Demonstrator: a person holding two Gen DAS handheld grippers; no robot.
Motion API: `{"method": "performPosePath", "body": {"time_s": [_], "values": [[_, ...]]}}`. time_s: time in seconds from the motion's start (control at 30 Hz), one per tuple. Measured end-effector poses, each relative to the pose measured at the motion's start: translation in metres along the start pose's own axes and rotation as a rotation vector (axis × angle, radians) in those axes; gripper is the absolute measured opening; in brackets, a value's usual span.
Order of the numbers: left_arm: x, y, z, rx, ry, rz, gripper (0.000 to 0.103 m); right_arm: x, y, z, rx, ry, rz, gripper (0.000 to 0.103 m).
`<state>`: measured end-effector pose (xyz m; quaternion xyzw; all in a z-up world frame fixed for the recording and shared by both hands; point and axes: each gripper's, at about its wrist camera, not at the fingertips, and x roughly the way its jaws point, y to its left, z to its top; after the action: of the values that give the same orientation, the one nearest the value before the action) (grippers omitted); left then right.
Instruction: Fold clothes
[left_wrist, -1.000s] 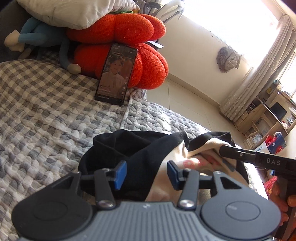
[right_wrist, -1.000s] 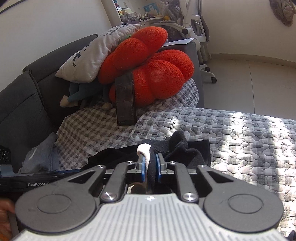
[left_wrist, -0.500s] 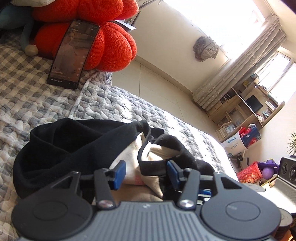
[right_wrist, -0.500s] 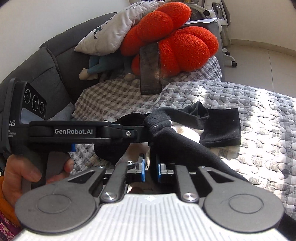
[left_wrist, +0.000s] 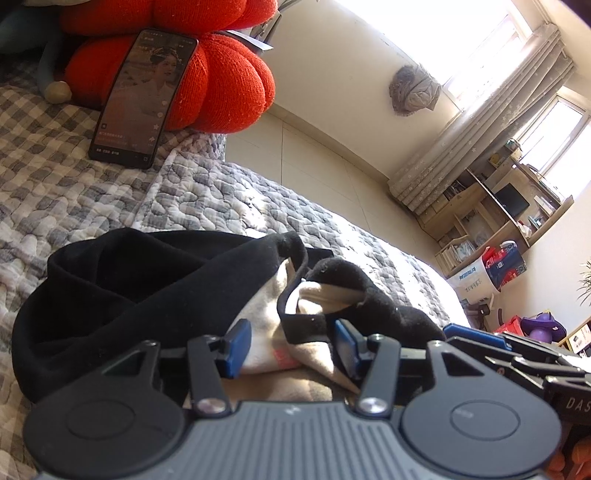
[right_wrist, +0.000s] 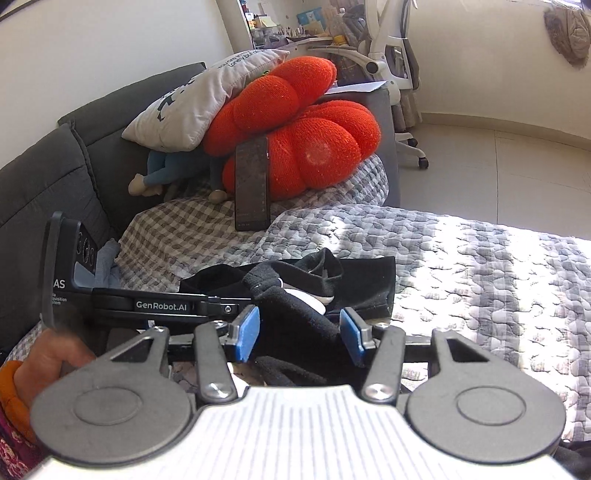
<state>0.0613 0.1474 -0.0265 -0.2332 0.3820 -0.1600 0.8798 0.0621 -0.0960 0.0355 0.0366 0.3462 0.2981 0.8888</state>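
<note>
A black garment with a cream inner side lies bunched on the grey quilted bed cover, near the front edge of the bed. In the left wrist view the left claw stands about half open over the cloth; a cream fold with a black band lies between its blue pads, but the pads do not press on it, so it holds nothing. In the right wrist view the right claw is opening at this moment. A thick black roll of the garment runs between its blue pads, and there is a gap on each side, so the cloth is loose. The left claw's body reaches in from the left of that view, with a hand around its grip, and its tip ends at the same roll of cloth. Far behind, a phone leans upright against an orange pumpkin-shaped cushion. A grey-white pillow rests on top of the cushion, against the dark sofa back. A checked blanket lies under the phone and the cushion. Sunlight falls on the right part of the bed cover.
</note>
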Motion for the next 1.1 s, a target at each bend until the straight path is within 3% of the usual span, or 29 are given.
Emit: {"method": "performPosePath", "body": {"time_s": [0.1, 0.17, 0.33, 0.53, 0.67, 0.77, 0.93, 0.97, 1.1], "values": [[0.001, 0.0, 0.002, 0.007, 0.001, -0.003, 0.054, 0.013, -0.006, -0.007, 0.005, 0.03, 0.003, 0.05], [0.001, -0.001, 0.003, 0.013, 0.001, -0.008, 0.056, 0.016, -0.009, -0.013, 0.009, 0.047, 0.012, 0.027], [-0.005, 0.001, 0.011, 0.019, -0.029, -0.033, 0.059, 0.003, -0.022, -0.008, 0.061, 0.017, -0.036, 0.009], [0.0, 0.003, 0.02, 0.061, -0.035, 0.032, 0.059, -0.018, -0.053, -0.006, 0.12, -0.016, -0.186, 0.009], [0.013, 0.0, 0.028, 0.143, -0.042, 0.125, 0.059, -0.026, -0.077, -0.013, 0.179, -0.019, -0.257, 0.005], [0.027, 0.0, 0.033, 0.166, -0.02, 0.138, 0.059, -0.03, -0.086, -0.016, 0.19, -0.032, -0.308, 0.003], [0.043, 0.003, 0.03, 0.175, 0.006, 0.171, 0.055, -0.031, -0.101, -0.021, 0.281, -0.001, -0.249, 0.004], [0.044, 0.003, 0.029, 0.175, 0.004, 0.175, 0.055, -0.031, -0.103, -0.022, 0.299, 0.001, -0.234, 0.015], [0.042, 0.004, 0.028, 0.175, -0.005, 0.188, 0.046, -0.025, -0.114, -0.027, 0.394, 0.015, -0.186, 0.02]]}}
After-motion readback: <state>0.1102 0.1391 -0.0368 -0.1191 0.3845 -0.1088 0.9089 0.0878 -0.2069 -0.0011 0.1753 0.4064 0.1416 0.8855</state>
